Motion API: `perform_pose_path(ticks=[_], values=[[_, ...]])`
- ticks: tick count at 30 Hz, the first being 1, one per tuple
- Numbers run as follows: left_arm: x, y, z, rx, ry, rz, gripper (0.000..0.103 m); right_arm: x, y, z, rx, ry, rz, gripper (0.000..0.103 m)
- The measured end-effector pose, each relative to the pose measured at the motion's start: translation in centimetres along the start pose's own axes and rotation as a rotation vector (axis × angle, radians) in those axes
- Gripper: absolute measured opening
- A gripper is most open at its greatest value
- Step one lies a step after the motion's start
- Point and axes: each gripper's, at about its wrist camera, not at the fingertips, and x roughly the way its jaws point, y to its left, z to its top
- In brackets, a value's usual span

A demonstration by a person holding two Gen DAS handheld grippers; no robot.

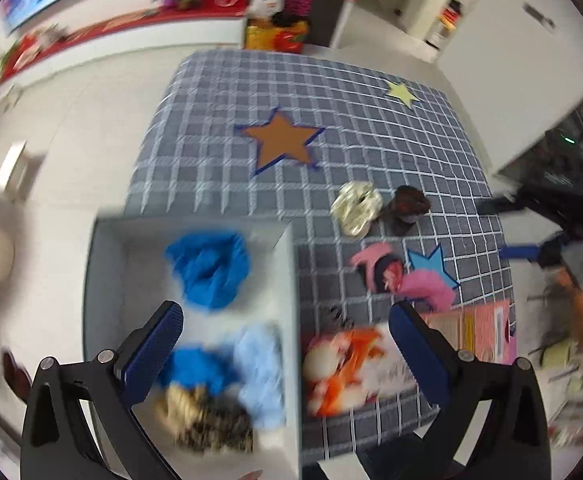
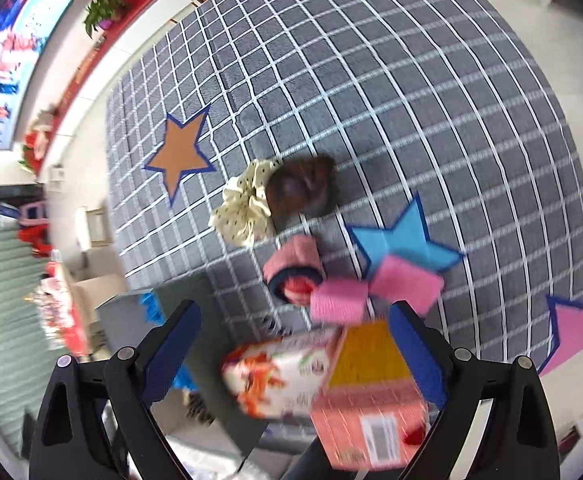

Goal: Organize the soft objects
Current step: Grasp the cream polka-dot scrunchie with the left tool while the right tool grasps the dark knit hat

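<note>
Soft objects: blue cloths [image 1: 209, 266] lie in the white box [image 1: 291, 280].
My left gripper [image 1: 287, 350] hovers wide open above the box, empty; my right gripper [image 2: 295, 356] is wide open too, above the cream scrunchie [image 2: 243, 208].

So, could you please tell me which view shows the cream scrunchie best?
The right wrist view: the scrunchie is larger and sharp enough to show its dots. The left wrist view shows it smaller and blurrier, beside the same brown item.
</note>
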Motion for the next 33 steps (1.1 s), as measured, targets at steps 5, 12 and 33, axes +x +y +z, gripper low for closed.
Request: perform_pose_path(ticks=[5,12,33], values=[[5.8,-5.3,5.9,0.081,0.068,-0.02,0.103,-3.3,-3.0,0.0,0.026,-0.004,0.046,0.096],[16.6,-8.9,9.4,0.148,0.219,0.079,0.103,-3.2,-3.7,2.2,-0.142,-0.025,-0.04,0.096],[25.6,-8.9,10.7,0.146,0.357,0.027,0.023,8.8,1.0,6.6,-0.668,0.036,-0.202,0.096]])
